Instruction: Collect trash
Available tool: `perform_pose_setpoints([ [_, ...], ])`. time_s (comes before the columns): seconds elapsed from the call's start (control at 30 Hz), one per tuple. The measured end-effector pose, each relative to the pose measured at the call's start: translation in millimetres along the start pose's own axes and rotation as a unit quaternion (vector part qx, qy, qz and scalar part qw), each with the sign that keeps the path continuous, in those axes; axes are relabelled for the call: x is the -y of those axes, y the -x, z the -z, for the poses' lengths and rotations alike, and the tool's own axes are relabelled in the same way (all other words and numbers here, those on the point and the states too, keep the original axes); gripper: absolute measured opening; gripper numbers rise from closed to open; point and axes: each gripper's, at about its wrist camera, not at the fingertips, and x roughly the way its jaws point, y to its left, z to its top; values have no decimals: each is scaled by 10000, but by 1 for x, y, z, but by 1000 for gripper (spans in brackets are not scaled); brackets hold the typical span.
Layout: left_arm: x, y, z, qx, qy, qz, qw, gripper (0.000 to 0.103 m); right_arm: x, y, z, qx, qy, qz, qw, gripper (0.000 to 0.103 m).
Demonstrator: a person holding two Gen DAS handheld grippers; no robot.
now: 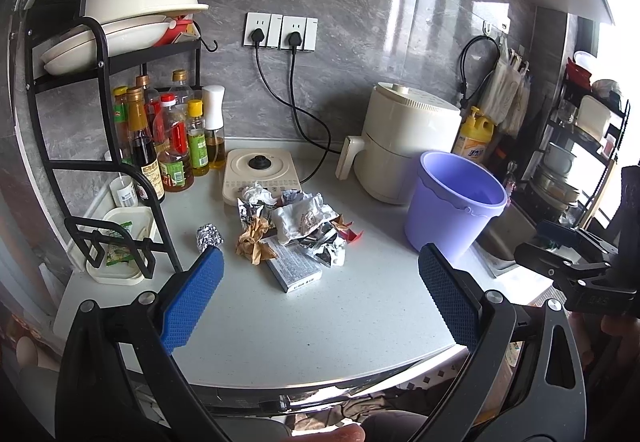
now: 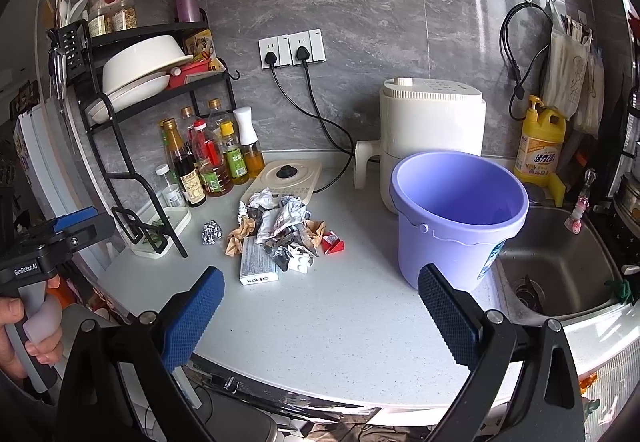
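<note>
On your far left the rack [image 1: 120, 145] keeps the bottles [image 1: 172, 145] and dishes off the counter [image 1: 320, 322], so nothing there is trash; leave it alone. Just right of the rack's foot sits a foil ball [image 1: 209, 237], a little apart from the rest, so it can be pinched alone.

Next comes the trash heap [image 1: 296, 226], in the middle of the counter in front of the hotplate [image 1: 262, 169]: crumpled white paper, brown paper [image 1: 254, 240], silver wrappers, a small red packet [image 2: 333, 242] on its right edge, and a flat box [image 1: 294, 268] lying nearest you. The pieces overlap, so expect more than 1 to lift with a single pinch.

Right of the heap, well apart from it, stands the bucket [image 1: 452, 209], upright, mouth open and apparently empty. I judge it is placed there as the bin, close enough for short carries. Behind it is the fryer [image 1: 408, 141]; the sink [image 2: 560, 266] lies farther right.

Your left gripper [image 1: 320, 302] is held wide and empty, back from the heap over the counter's near edge. Your right gripper [image 2: 320, 306] is likewise wide and empty, hovering between heap and bucket. Nothing is collected yet; both are set for a first grab.
</note>
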Motion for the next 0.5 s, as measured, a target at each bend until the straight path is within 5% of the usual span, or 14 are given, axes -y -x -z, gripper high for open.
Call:
perform_pose_setpoints([
  [0.5, 3, -7, -1, -48, -37, 143, 9999, 97, 2, -6, 2, -55, -3, 78, 10000, 95],
])
